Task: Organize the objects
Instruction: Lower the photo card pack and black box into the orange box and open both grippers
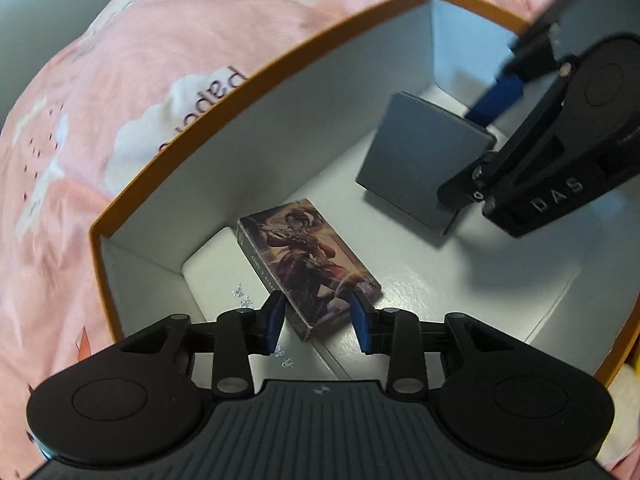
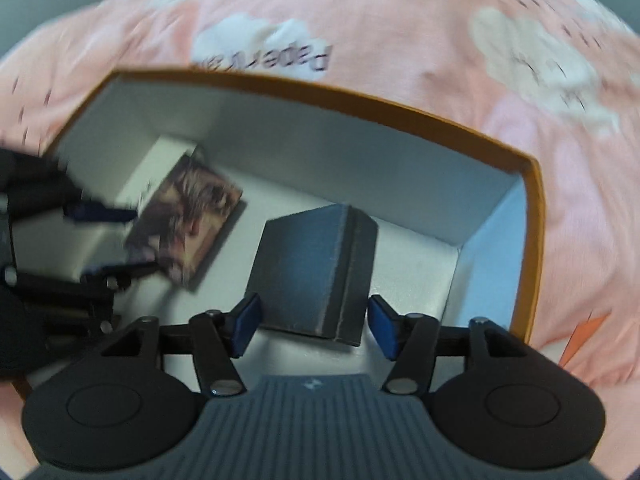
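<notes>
An open box with an orange rim (image 1: 280, 68) and white walls holds everything. An illustrated card box (image 1: 308, 264) lies tilted on a flat white box (image 1: 212, 268) in its corner. My left gripper (image 1: 318, 322) points down over the card box's near end, with the jaws open on either side of it. A grey box (image 2: 312, 272) rests on the floor of the orange-rimmed box (image 2: 360, 100). My right gripper (image 2: 314, 328) straddles its near edge, open, with a gap at each pad. The left gripper (image 2: 142, 240) shows blurred by the card box (image 2: 188, 220).
Pink cloth with white clouds and lettering (image 1: 100, 100) lies all around the box and shows in the right wrist view too (image 2: 400, 20). The right gripper's black body (image 1: 560, 168) hangs over the box's right side. Something pale yellow (image 1: 628, 384) sits outside the right wall.
</notes>
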Demonstrator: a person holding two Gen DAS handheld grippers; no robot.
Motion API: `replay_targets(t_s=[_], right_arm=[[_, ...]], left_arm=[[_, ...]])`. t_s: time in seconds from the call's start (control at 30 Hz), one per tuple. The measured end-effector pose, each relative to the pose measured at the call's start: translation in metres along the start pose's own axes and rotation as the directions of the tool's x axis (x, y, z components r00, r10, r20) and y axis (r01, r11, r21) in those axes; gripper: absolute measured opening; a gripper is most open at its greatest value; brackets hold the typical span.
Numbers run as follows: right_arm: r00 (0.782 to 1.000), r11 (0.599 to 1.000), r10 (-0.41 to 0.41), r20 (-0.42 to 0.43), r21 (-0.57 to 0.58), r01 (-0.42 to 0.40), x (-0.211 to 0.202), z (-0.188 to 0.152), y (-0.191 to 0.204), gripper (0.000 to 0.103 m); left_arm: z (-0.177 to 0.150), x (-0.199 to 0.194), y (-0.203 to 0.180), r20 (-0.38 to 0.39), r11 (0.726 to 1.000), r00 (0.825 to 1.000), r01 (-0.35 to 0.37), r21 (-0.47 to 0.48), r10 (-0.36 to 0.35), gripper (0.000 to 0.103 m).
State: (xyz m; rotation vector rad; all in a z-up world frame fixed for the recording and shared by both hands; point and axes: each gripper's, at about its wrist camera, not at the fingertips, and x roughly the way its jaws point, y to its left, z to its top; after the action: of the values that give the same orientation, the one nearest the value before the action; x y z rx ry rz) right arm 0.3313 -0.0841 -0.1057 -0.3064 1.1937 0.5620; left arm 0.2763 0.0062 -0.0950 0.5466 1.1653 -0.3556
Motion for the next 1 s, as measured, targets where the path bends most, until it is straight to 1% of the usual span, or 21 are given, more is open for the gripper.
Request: replay_targets(t_s=[0.13, 0.2, 0.3, 0.43, 0.5, 0.57, 0.63, 0.73, 0.77, 0.9, 1.0], right_arm=[[0.999, 0.990, 0.012, -0.048, -0.142, -0.019, 0.005, -0.002, 0.009, 0.067], [0.999, 0.977, 0.014, -0.051, -0.210, -0.024, 0.006, -0.004, 0.014, 0.071], [0.998, 0.949, -0.010, -0.058, -0.315, -0.009, 0.009, -0.005, 0.022, 0.071], [0.991, 0.920, -0.047, -0.129, -0.391, -0.007, 0.018, -0.004, 0.027, 0.071], [0.985, 0.910, -0.088, -0.146, -0.415, 0.020, 0.025, -0.002, 0.028, 0.067], [0.984, 0.900, -0.104, -0.145, -0.435, 0.031, 0.028, -0.001, 0.029, 0.056], [0.986, 0.894, -0.100, -0.134, -0.447, 0.030, 0.028, 0.001, 0.030, 0.053], [0.991, 0.877, -0.080, -0.109, -0.480, 0.018, 0.028, 0.004, 0.034, 0.048], [0.992, 0.873, -0.076, -0.103, -0.487, 0.017, 0.028, 0.005, 0.035, 0.048], [0.995, 0.859, -0.065, -0.070, -0.511, 0.020, 0.030, 0.010, 0.039, 0.047], [0.997, 0.855, -0.055, -0.049, -0.519, 0.022, 0.031, 0.013, 0.041, 0.043]], left_arm=[[0.004, 0.009, 0.000, -0.031, 1.000, 1.000, 0.008, 0.007, -0.008, 0.042], [0.004, 0.012, 0.001, -0.036, 1.000, 0.999, 0.005, 0.012, -0.004, 0.042], [0.006, 0.013, 0.001, -0.044, 1.000, 0.999, 0.000, 0.023, 0.001, 0.042], [0.006, 0.017, -0.003, -0.085, 0.997, 0.996, 0.003, 0.080, 0.004, 0.042], [0.008, 0.019, -0.005, -0.088, 0.994, 0.996, -0.008, 0.108, 0.018, 0.045], [0.010, 0.021, -0.006, -0.091, 0.993, 0.996, -0.011, 0.115, 0.021, 0.046], [0.012, 0.023, -0.005, -0.088, 0.994, 0.996, -0.022, 0.111, 0.032, 0.048], [0.013, 0.025, -0.002, -0.078, 0.993, 0.995, -0.060, 0.100, 0.068, 0.048], [0.012, 0.027, 0.000, -0.082, 0.994, 0.994, -0.066, 0.092, 0.073, 0.051], [0.009, 0.026, 0.006, -0.069, 0.996, 0.996, -0.053, 0.070, 0.058, 0.052], [0.006, 0.026, 0.010, -0.069, 0.997, 0.996, -0.052, 0.051, 0.055, 0.052]])
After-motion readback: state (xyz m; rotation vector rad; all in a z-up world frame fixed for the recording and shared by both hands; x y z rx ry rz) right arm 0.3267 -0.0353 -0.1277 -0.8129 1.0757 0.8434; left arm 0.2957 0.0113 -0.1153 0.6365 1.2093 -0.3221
